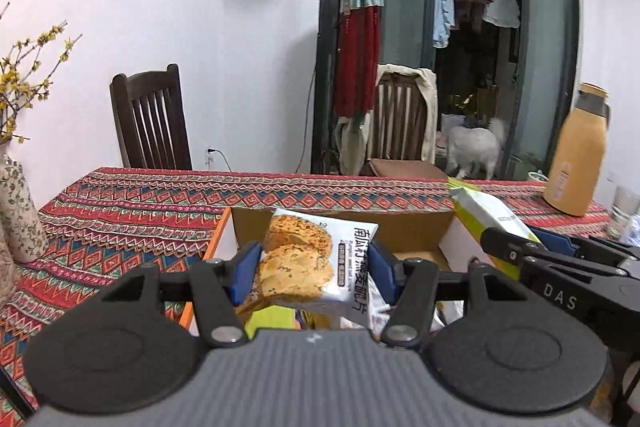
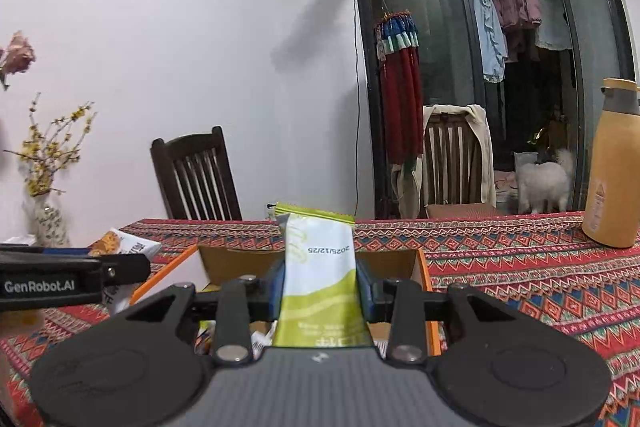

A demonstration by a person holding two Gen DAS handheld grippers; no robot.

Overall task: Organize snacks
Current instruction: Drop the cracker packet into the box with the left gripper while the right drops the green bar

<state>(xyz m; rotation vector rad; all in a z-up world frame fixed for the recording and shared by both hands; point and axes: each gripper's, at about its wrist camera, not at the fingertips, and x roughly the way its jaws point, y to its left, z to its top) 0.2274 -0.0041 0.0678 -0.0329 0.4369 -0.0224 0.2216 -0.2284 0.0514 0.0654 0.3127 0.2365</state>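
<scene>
My left gripper (image 1: 314,267) is shut on a white cookie packet (image 1: 308,259) printed with two biscuits, held above an open cardboard box (image 1: 408,227) with orange edges. My right gripper (image 2: 320,285) is shut on a green and white snack packet (image 2: 320,275), held upright over the same box (image 2: 236,263). In the left wrist view the right gripper and its green packet (image 1: 488,223) show at the right. In the right wrist view the left gripper (image 2: 124,267) and its cookie packet (image 2: 120,245) show at the left. More packets lie inside the box, mostly hidden.
The table has a red patterned cloth (image 1: 132,211). A tan thermos (image 2: 612,171) stands at the right. A floral vase (image 1: 16,215) with yellow twigs stands at the left. Two wooden chairs (image 1: 150,119) and a white dog (image 1: 476,147) are beyond the table.
</scene>
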